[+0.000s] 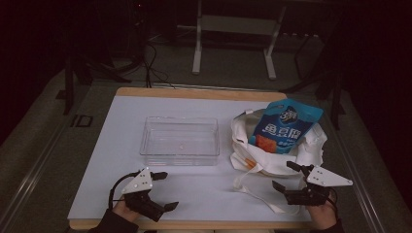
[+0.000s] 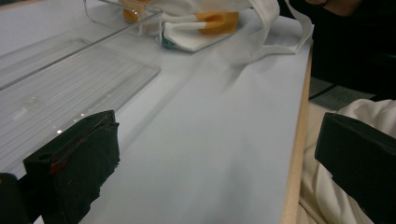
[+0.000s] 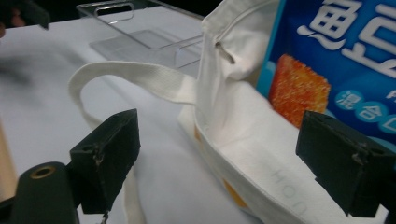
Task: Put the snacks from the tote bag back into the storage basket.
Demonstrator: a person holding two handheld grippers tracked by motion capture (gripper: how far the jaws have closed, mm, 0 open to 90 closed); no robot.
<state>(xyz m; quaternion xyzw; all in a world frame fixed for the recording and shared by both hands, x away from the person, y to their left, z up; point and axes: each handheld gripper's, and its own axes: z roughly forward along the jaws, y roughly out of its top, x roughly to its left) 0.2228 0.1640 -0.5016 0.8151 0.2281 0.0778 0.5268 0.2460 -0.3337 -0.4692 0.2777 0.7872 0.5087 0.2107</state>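
**Clear tray waits empty, snack pouch sits in the tote**

White covering spreads over the worktop (image 1: 121, 194). Near its front edge we hold the left gripper (image 1: 163, 191) with jaws wide, nothing between them. Next comes the clear rectangular plastic tray (image 1: 180, 141), apparently empty, probably placed to receive goods. Just beside it slumps the white cloth tote bag (image 1: 272, 153), mouth agape, with the blue printed snack pouch (image 1: 284, 125) leaning out of it. Our right gripper (image 1: 286, 175), jaws wide and empty, faces the bag's rim, likely ready to reach in.
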